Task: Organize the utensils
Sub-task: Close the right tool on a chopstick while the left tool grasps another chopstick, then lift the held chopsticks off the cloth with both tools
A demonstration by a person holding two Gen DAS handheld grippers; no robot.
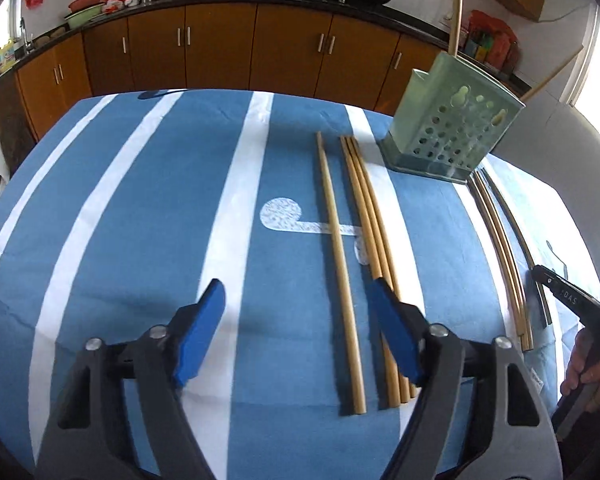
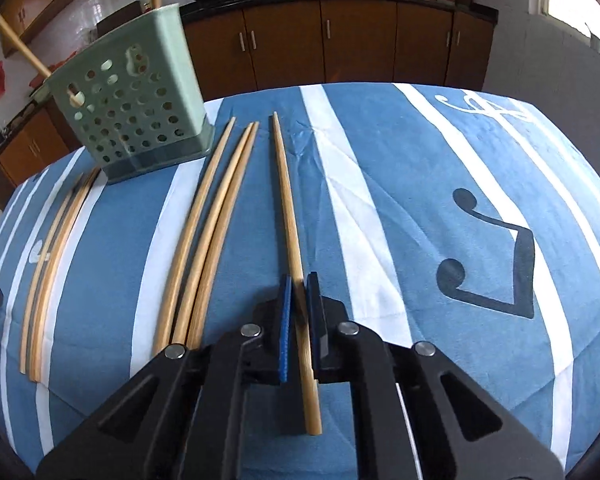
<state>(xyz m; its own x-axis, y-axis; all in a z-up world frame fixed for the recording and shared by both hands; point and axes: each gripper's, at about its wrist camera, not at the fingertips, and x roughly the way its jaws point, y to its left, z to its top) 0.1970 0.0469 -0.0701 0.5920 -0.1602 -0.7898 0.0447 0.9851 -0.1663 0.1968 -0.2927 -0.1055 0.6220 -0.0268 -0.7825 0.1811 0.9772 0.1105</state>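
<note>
Several wooden chopsticks lie on a blue and white striped cloth. In the left wrist view a single chopstick [image 1: 338, 252] lies beside a close group [image 1: 370, 224], with more chopsticks [image 1: 500, 248] at the right. A green perforated holder [image 1: 452, 124] stands behind them with chopsticks in it. My left gripper [image 1: 296, 300] is open and empty above the cloth. My right gripper [image 2: 299, 296] is shut on a single chopstick [image 2: 288, 200] that lies along the cloth. The holder [image 2: 132, 100] stands far left in that view, and a group of three chopsticks [image 2: 208, 232] lies left of the gripper.
The round table's cloth [image 1: 140, 200] ends at a far edge with brown kitchen cabinets [image 1: 220, 48] behind. Another bunch of chopsticks [image 2: 52, 256] lies at the left in the right wrist view. The right hand and its gripper body [image 1: 580, 312] show at the left view's right edge.
</note>
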